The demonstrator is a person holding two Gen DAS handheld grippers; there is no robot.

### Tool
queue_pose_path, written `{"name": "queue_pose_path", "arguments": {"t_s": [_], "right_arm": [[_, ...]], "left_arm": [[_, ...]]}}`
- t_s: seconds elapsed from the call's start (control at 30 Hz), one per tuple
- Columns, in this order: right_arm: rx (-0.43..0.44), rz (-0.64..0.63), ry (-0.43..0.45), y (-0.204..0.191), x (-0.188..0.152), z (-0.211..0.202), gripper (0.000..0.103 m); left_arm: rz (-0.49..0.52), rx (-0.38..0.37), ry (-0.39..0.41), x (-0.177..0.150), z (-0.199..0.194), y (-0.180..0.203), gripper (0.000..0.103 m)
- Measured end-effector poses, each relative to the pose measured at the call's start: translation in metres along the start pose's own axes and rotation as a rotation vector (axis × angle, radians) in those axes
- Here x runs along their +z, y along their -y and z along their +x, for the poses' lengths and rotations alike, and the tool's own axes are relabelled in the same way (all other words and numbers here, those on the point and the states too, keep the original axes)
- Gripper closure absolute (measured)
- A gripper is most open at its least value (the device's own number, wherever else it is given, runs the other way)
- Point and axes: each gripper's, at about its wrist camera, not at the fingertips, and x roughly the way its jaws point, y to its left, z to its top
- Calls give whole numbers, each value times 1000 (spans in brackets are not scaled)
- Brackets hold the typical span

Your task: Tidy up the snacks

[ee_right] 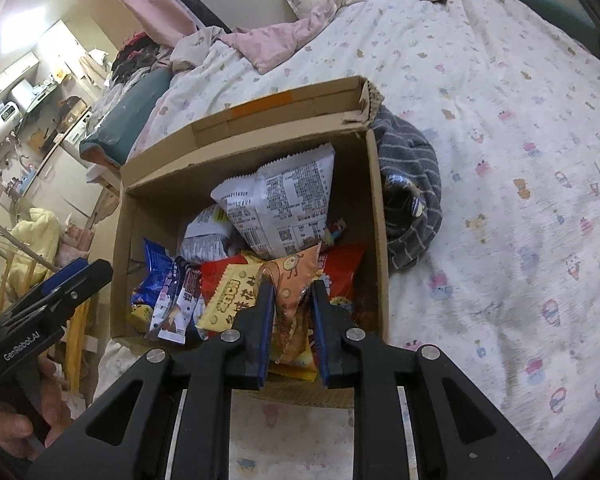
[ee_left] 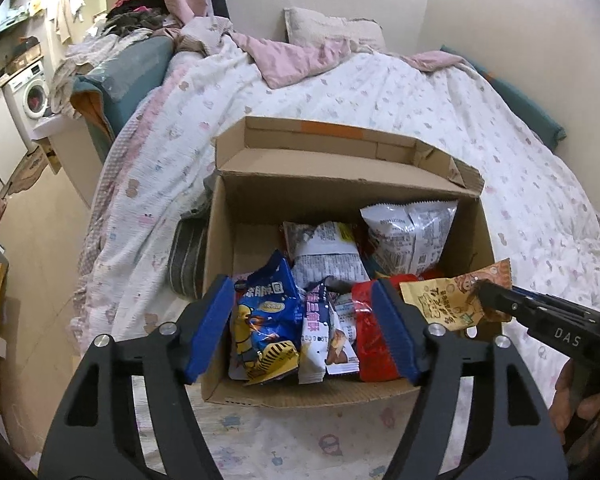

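Your cardboard box sits open on the bed, packed with snack bags. Your left gripper hangs over its near end, jaws apart around a blue packet and a red packet without pressing either. Your right gripper is clamped on an orange-tan packet above the box's near right part. Beside the box lies a grey striped cloth. The patterned quilt spreads around it; beyond the box are a pillow and a washing machine.
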Motion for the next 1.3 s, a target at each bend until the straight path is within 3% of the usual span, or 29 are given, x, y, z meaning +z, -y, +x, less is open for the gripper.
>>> {"name": "queue_pose_path", "arguments": {"t_s": [0.03, 0.1, 0.13, 0.53, 0.6, 0.7, 0.97, 1.07, 1.3], "right_arm": [[-5, -5, 9, -1, 1, -2, 70], [-11, -10, 42, -2, 2, -8, 18], [-7, -8, 60, -2, 2, -11, 14], [25, -24, 221, -19, -9, -63, 2], [22, -36, 256, -24, -12, -78, 1], [14, -45, 293, -31, -17, -95, 0], [-8, -66, 331, -44, -41, -128, 0], [-32, -86, 346, -49, -54, -136, 0], [-74, -124, 349, -55, -86, -141, 0]], "left_arm": [[-2, -7, 2, 0, -2, -1, 35], [-11, -5, 10, 0, -5, -2, 35], [-17, -7, 16, -1, -7, -3, 35], [-10, 24, 96, -12, -43, -2, 33], [-22, 31, 104, -13, -51, -5, 16], [-30, 39, 132, -17, -66, -7, 15], [-11, 26, 169, -41, -104, -6, 14], [-16, 19, 162, -54, -113, -7, 0], [-27, 15, 147, -81, -121, -10, 0]]}}
